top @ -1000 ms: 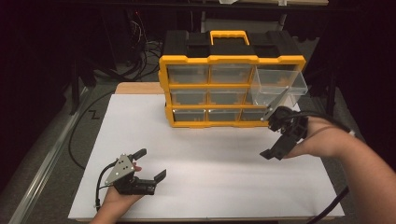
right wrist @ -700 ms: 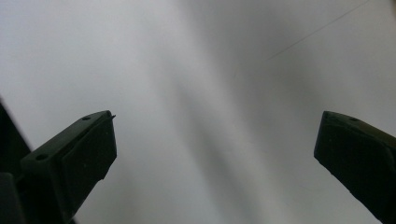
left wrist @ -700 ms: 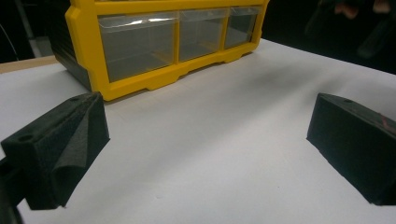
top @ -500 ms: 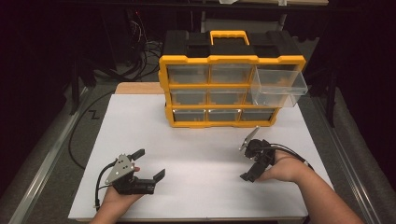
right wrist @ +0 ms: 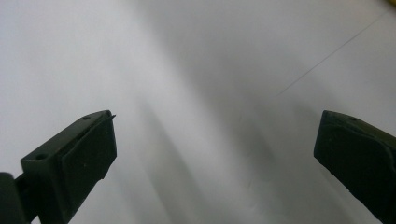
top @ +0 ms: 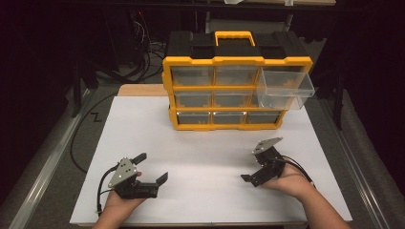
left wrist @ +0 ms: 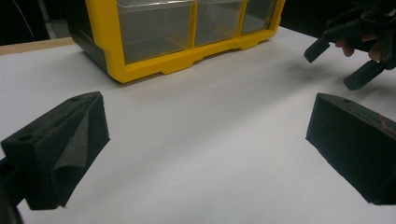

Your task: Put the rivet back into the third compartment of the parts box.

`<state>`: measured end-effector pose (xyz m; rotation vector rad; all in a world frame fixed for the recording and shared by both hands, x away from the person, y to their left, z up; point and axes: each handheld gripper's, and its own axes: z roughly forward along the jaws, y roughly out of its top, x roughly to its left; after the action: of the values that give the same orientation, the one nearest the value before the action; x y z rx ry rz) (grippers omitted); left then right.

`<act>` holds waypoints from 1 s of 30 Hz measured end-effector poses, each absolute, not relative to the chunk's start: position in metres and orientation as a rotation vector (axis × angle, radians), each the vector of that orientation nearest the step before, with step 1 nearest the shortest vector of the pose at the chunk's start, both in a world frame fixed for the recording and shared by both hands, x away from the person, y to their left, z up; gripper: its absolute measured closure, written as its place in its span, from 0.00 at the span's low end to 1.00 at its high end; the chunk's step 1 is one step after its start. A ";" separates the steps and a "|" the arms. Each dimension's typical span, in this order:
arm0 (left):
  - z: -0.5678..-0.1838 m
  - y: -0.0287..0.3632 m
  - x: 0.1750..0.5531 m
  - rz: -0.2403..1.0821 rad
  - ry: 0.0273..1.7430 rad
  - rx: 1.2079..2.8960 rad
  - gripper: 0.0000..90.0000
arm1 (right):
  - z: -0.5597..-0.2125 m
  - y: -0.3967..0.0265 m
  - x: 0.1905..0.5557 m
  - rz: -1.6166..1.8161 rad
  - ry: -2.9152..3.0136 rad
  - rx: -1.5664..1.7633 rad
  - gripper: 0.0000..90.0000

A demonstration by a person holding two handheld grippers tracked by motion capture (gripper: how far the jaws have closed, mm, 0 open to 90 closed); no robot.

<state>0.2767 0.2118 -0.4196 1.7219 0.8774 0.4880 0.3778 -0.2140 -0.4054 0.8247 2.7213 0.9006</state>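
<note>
Two hand-held grippers rested low over a white table, in front of a yellow-and-black drawer cabinet.

The table [top: 205, 143] was flat, matte white and rectangular; at its far edge stood the boxy plastic cabinet [top: 236, 78], with a yellow frame, black top, carry handle and clear square drawers. Its top right drawer [top: 285, 86] stood pulled out, a see-through tray jutting forward. The left gripper [top: 154, 168] sat near the front left, jaws spread wide and holding nothing; the right gripper [top: 256, 163] lay well apart at the front right, jaws likewise wide and empty. The high view showed the cabinet's top and the open drawer, while the left gripper view caught the cabinet's bottom row close up and the rough foam-like jaw pads. The right gripper view gave bare white surface between its black blocky jaws.
</note>
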 end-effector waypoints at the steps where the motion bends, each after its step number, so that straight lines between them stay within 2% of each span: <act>1: -0.420 0.212 0.277 0.486 0.881 1.721 0.01 | -0.405 -0.217 0.376 0.953 2.682 0.843 0.00; 11: -0.419 0.218 0.279 0.486 0.913 1.689 0.01 | -0.401 -0.248 0.338 1.492 2.218 0.959 0.00; 15: -0.418 0.226 0.281 0.498 0.943 1.652 0.01 | -0.416 -0.260 0.318 1.606 1.981 0.988 0.00; 23: -0.425 0.213 0.284 0.510 0.949 1.754 0.00 | -0.416 -0.267 0.313 1.583 1.966 0.975 0.00; 30: -0.423 0.214 0.280 0.519 0.947 1.742 0.00 | -0.417 -0.269 0.314 1.570 1.964 0.990 0.00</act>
<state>0.2799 0.2136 -0.4230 1.7422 0.9473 0.5192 0.3139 -0.2687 -0.4167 0.9897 1.9642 1.5702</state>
